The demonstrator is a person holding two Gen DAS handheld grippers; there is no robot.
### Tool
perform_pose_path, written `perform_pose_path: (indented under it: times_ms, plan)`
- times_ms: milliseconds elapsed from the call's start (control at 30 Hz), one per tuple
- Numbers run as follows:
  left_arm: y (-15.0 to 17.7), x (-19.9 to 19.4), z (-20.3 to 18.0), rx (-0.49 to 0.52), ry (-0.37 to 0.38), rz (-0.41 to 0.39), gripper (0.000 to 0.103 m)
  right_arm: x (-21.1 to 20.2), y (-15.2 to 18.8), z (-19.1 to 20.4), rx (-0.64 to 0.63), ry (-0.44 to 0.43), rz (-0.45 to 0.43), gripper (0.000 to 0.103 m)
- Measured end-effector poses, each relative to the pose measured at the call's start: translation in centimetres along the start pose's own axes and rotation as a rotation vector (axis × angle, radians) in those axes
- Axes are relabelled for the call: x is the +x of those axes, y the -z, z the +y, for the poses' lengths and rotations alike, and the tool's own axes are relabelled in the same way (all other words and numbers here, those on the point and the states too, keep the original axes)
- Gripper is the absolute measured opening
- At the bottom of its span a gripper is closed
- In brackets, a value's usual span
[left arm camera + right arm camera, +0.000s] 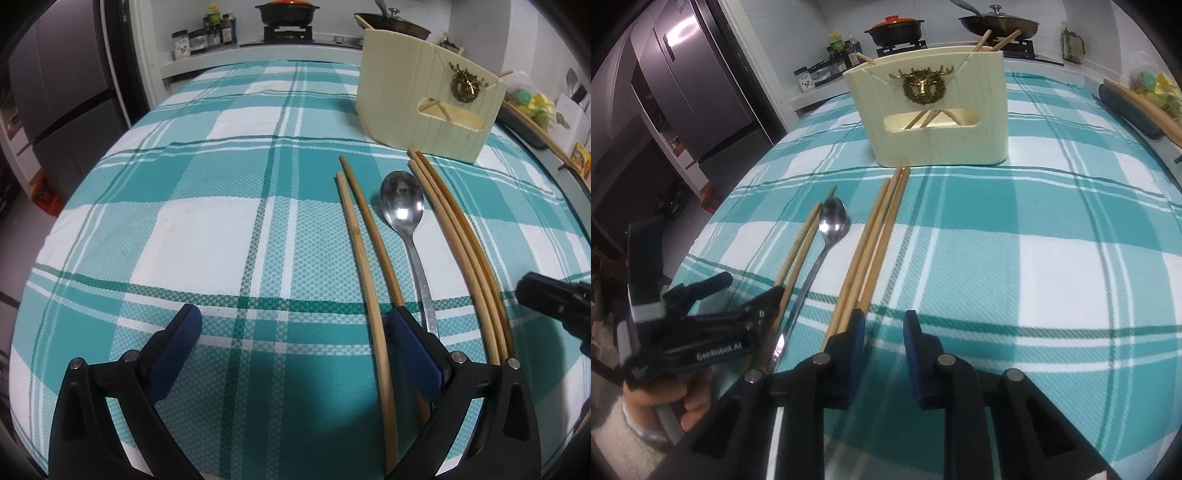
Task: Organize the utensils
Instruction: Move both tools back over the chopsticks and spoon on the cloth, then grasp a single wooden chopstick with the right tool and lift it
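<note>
Teal plaid tablecloth (207, 229) fills both frames, stove (288, 31) at top; left gripper (295, 325) spread wide, right gripper (884, 328) narrowly parted, both empty.

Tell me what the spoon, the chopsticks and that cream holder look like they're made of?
Spoon: metal, probably stainless steel, polished; its bowl mirrors the light.
Chopsticks: tan and matt, likely bamboo or wood; the grain is too fine to tell which.
Holder: cream, smooth and ribbed, probably plastic, possibly ceramic; its emblem looks like brassy metal.

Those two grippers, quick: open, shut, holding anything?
Left gripper: jaws wide open, holding nothing.
Right gripper: jaws narrowly open, nothing between them.
</note>
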State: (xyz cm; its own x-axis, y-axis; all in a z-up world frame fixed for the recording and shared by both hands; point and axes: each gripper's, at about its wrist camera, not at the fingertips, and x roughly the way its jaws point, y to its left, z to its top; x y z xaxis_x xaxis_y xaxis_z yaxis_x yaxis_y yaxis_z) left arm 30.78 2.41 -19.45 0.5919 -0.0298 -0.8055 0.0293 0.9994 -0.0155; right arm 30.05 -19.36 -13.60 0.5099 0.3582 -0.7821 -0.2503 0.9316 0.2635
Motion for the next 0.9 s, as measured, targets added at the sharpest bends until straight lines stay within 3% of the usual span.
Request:
perform_pose_path:
  times_ms: [133, 467, 733, 900]
  plan:
    - [0.0, 0.0, 0.0, 0.0, 0.0, 0.0, 0.101, 2.6, -1.7, 0.4, -0.009, 0.016, 0.045, 0.013]
    - [0.0, 0.0, 0.0, 0.0, -0.001, 0.0, 0.101, 3.8, -2.7, 1.2, -0.046, 0.035, 0.076, 0.013]
    - [0.0, 0.0, 0.0, -0.002, 0.002, -0.001, 0.101, 5.4, -3.9, 2.3, -0.145, 0.134, 0.101, 0.009]
    - [0.0, 0.0, 0.0, -0.002, 0.003, -0.001, 0.101, 4.3, -3.0, 0.7, -0.043, 0.165, 0.044, 0.007]
